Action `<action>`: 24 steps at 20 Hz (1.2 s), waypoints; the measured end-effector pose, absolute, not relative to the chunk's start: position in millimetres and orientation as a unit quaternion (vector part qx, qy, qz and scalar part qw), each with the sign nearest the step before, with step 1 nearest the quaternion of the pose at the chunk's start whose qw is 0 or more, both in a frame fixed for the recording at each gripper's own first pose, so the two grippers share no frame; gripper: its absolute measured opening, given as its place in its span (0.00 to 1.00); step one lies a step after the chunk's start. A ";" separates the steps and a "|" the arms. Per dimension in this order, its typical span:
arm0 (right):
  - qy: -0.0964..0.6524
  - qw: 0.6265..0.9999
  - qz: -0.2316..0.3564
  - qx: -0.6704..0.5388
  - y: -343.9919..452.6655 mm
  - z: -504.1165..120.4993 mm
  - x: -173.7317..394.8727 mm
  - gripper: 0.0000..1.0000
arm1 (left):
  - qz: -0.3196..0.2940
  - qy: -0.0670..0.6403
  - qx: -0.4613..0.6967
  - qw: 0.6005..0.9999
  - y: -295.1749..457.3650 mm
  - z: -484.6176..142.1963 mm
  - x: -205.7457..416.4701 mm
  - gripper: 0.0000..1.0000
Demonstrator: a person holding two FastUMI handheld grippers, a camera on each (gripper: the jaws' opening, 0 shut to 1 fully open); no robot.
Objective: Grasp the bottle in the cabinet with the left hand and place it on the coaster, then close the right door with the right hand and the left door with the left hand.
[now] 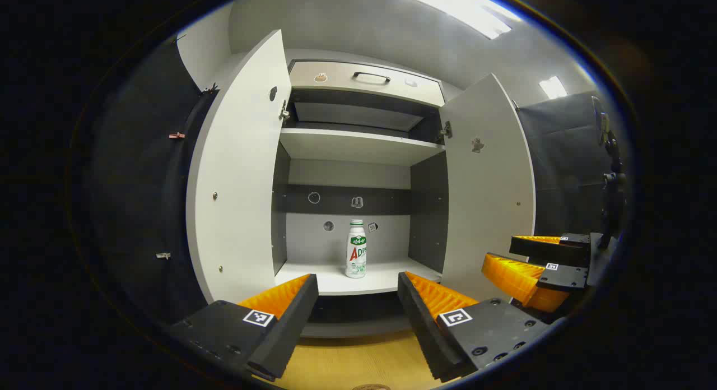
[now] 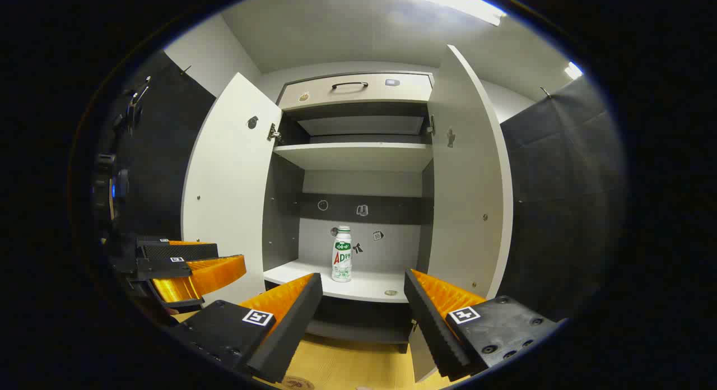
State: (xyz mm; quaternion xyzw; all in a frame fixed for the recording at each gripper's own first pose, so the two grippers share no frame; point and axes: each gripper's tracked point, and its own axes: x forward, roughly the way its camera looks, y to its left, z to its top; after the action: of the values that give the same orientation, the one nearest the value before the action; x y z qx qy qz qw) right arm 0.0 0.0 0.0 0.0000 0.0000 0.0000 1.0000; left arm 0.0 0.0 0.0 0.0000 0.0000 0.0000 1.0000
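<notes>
Left tongs [image 1: 357, 300] agape, holding nothing; right tongs [image 2: 363, 303] likewise. Bottle [image 1: 356, 249] upright on lower shelf [image 1: 336, 281] at 12 o'clock, between open doors [image 1: 238, 171].

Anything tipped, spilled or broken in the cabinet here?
Nothing stands out. The bottle stands upright and alone on the lower shelf, both doors hang open and look intact, and the left gripper and right gripper are open, apart from everything.
</notes>
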 end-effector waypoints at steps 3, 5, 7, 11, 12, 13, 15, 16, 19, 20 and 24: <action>0.003 1.000 -0.008 -0.003 -4.0 -2.1 1.0 0.97 | -0.004 0.000 -0.001 1.000 -1.9 -0.2 -0.5 0.92; 0.004 1.000 -0.009 -0.008 -4.6 -2.5 -0.6 0.98 | -0.004 0.000 0.002 1.000 -1.4 -0.5 -0.9 0.91; 0.005 1.000 -0.009 -0.010 -3.4 -2.7 -1.0 0.97 | -0.007 0.000 0.002 1.000 -2.1 -0.7 0.0 0.91; 0.011 1.000 -0.010 -0.012 -1.8 -4.7 -2.0 0.97 | -0.012 0.002 0.002 1.000 -2.2 -2.3 0.1 0.91; 0.012 1.000 -0.011 -0.012 -1.2 -4.5 -1.6 0.98 | -0.012 0.001 0.002 1.000 -2.0 -1.9 -0.3 0.91; 0.012 1.000 -0.012 -0.013 -1.5 -4.3 -1.9 0.97 | -0.014 -0.001 0.000 1.000 -2.1 -1.9 -0.7 0.92; 0.013 1.000 -0.013 -0.014 -0.1 -3.7 -1.6 0.97 | -0.016 -0.001 -0.002 1.000 -0.4 -1.3 -1.7 0.91; 0.013 1.000 -0.014 -0.014 0.8 -3.6 -2.0 0.98 | -0.017 -0.002 -0.002 1.000 1.4 -0.7 -1.7 0.92; 0.013 1.000 -0.023 -0.017 1.9 -2.2 -4.8 0.98 | -0.023 -0.001 -0.002 1.000 4.3 -1.7 -3.0 0.91; 0.013 0.999 -0.026 -0.019 2.7 -1.3 -6.1 0.98 | -0.027 -0.001 -0.003 1.000 5.2 -1.4 -3.8 0.91; 0.016 0.999 -0.038 -0.028 7.5 -1.2 -12.8 0.98 | -0.032 0.002 -0.006 0.999 13.2 -3.1 -3.6 0.91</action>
State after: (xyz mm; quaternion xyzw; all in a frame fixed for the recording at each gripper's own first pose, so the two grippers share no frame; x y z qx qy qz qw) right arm -12.8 7.5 -1.2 -0.0280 0.0160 -0.0384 0.9987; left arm -3.6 13.2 -3.1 -0.0063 0.0022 -0.0319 0.9995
